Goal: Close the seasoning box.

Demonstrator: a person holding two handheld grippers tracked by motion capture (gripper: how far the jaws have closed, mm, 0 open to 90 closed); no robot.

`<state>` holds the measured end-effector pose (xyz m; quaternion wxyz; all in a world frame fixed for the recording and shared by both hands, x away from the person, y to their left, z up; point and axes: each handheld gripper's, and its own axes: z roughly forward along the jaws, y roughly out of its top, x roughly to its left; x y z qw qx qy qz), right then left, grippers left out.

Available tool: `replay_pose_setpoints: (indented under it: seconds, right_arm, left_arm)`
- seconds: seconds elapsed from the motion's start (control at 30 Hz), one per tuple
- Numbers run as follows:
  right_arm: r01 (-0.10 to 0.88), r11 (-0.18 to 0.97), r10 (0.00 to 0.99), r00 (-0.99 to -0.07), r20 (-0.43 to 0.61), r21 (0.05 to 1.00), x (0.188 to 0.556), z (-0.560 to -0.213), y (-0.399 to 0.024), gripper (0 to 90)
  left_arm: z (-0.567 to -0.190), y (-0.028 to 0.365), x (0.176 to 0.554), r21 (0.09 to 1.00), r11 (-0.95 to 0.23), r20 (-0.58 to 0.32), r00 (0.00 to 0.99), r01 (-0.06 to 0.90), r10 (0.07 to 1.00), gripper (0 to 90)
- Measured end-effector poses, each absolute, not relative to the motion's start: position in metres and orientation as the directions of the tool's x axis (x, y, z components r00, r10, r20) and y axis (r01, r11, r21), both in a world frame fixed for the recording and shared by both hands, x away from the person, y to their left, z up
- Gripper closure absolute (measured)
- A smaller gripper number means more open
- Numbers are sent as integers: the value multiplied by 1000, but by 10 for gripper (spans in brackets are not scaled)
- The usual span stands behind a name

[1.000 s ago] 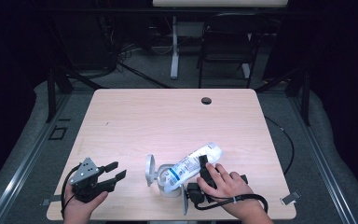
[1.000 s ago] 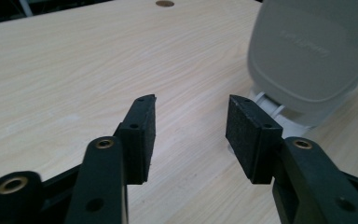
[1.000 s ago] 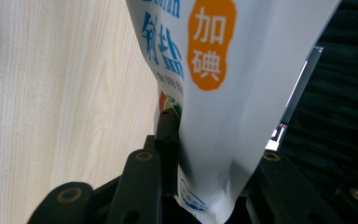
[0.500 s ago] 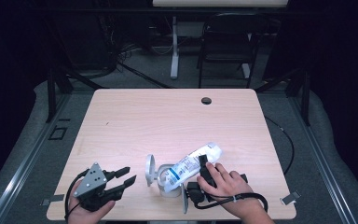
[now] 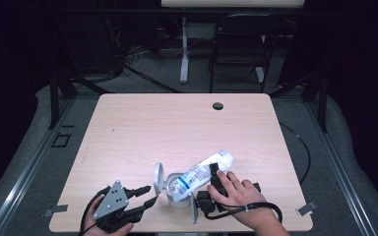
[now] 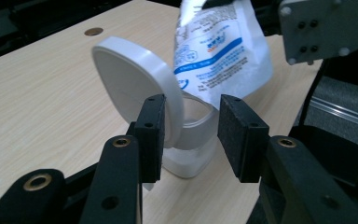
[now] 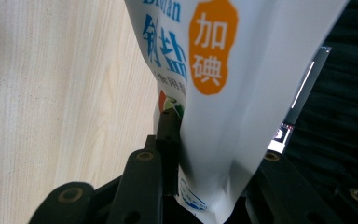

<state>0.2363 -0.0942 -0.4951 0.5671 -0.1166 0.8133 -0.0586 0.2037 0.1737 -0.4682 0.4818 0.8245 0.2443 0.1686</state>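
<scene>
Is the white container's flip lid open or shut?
Open: the lid stands raised off the white container, baring its mouth beneath the tilted salt bag.

High view overhead, forward-down; gripper views close; all share pouch (image 5: pixel 204 172).

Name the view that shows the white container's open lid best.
The left gripper view: the lid stands close up and upright above the container, its inner face visible. The high view shows it small; the right gripper view shows the bag and table.

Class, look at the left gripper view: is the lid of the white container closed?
No: the round white lid stands flipped up from the white container, whose mouth is open beneath the tilted salt bag.
</scene>
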Motion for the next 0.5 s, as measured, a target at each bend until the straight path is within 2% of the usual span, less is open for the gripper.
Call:
replay_pose_setpoints:
  seconds: [0.5]
  right_arm:
    - [-127,967,-252,-340,-906,-221,238,-495,-94,725]
  left_arm:
    - [-468,142,199,864,-463,75,860,197,505,631]
